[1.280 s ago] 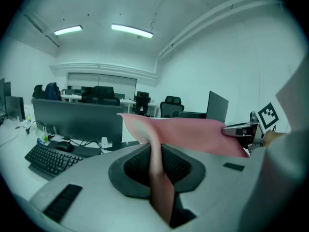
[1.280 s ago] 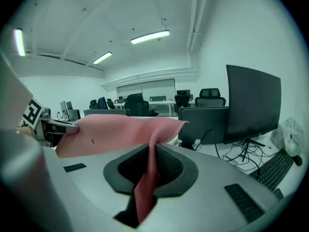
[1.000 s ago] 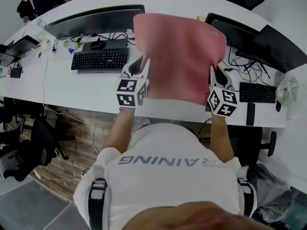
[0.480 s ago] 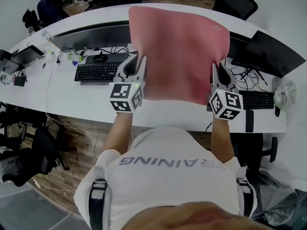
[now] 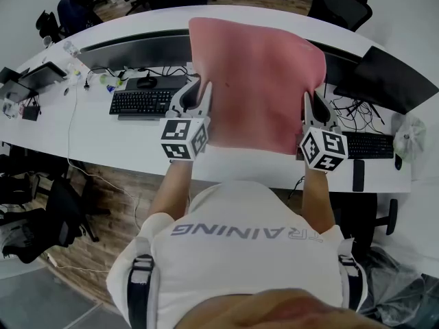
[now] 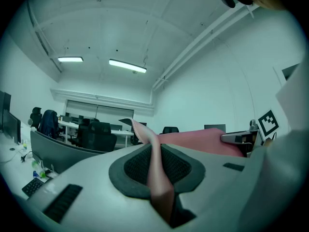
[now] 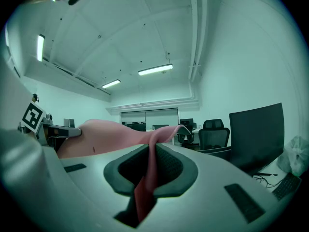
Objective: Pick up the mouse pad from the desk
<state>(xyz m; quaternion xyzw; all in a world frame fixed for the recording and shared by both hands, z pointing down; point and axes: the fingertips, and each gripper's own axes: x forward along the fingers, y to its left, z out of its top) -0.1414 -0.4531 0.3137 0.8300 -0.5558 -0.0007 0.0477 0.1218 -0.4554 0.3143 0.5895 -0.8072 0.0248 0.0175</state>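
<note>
Open-plan office. A long white counter (image 5: 123,139) curves across the head view and carries monitors (image 5: 130,49), one keyboard (image 5: 143,102) at 9 o'clock of centre and another (image 5: 369,144) at 3 o'clock.

The pink pad (image 5: 257,88) is off the counter. It is held in the air above it at the frame's centre, spread broad and nearly flat. The left gripper (image 5: 199,93) takes the pad's side edge at about 8 o'clock, and the right gripper (image 5: 313,105) takes the opposite edge at about 4 o'clock.

In each gripper view the jaws are clenched on the thin pink sheet, which runs edge-on between their ribbed faces. Its far corner curls upward beyond them.

The two-sided grip probably serves to keep the limp sheet stretched, so that it neither folds nor droops onto the keyboards and cables below.

Judged from this arrangement, the pick-up is essentially accomplished. The remaining risk is slippage, since only a narrow strip of edge lies within each pair of jaws.
</note>
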